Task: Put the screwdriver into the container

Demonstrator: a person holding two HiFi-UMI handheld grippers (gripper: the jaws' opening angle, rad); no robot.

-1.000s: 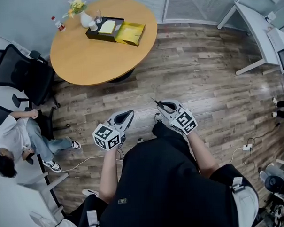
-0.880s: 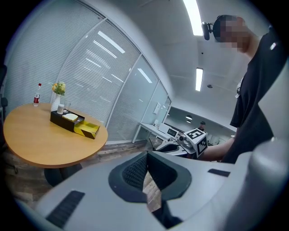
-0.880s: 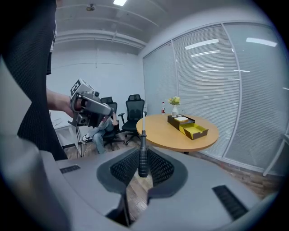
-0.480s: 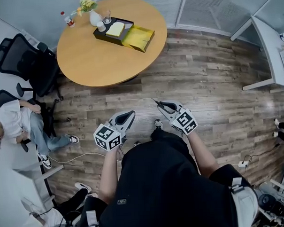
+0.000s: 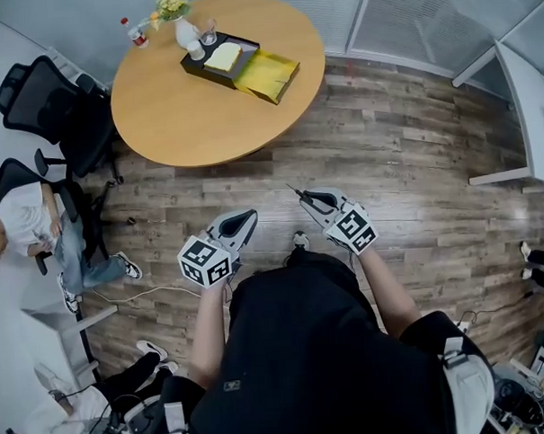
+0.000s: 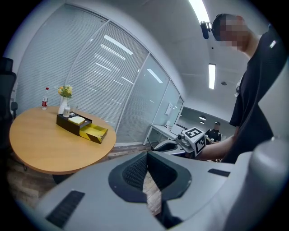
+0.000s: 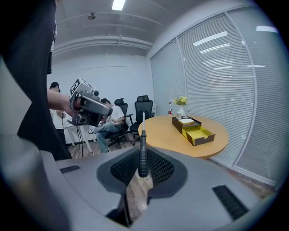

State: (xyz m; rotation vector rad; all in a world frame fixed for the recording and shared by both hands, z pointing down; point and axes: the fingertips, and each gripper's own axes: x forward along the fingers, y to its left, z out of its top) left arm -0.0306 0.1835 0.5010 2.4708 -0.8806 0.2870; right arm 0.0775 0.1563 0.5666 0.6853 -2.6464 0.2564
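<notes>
One screwdriver (image 7: 143, 153): clamped by its black handle in the right hand-held gripper (image 7: 142, 159), shaft standing out past the jaw tips and aimed at the table (image 5: 187, 116); well short of the table, over the wood floor (image 5: 405, 161).
Grip rationale: holding the handle leaves the thin shaft free, probably so it can go in tip first.
Left hand-held gripper (image 6: 146, 169): jaws drawn together, nothing between them; just beside the right one, likewise short of the table, apparently idle since the carry needs one tool only.
Container (image 5: 268, 74): yellow open box near the table's far right edge, butted against a black tray (image 5: 213, 57); its open top faces up, so entry is from above.
Also on the table: vase with flowers (image 5: 186, 31) and bottle (image 5: 134, 33), beyond the tray.
Left of the table: office chairs (image 5: 56, 109), seated person (image 5: 25, 227).
Step judged: carry under way; approach and drop not yet done.
</notes>
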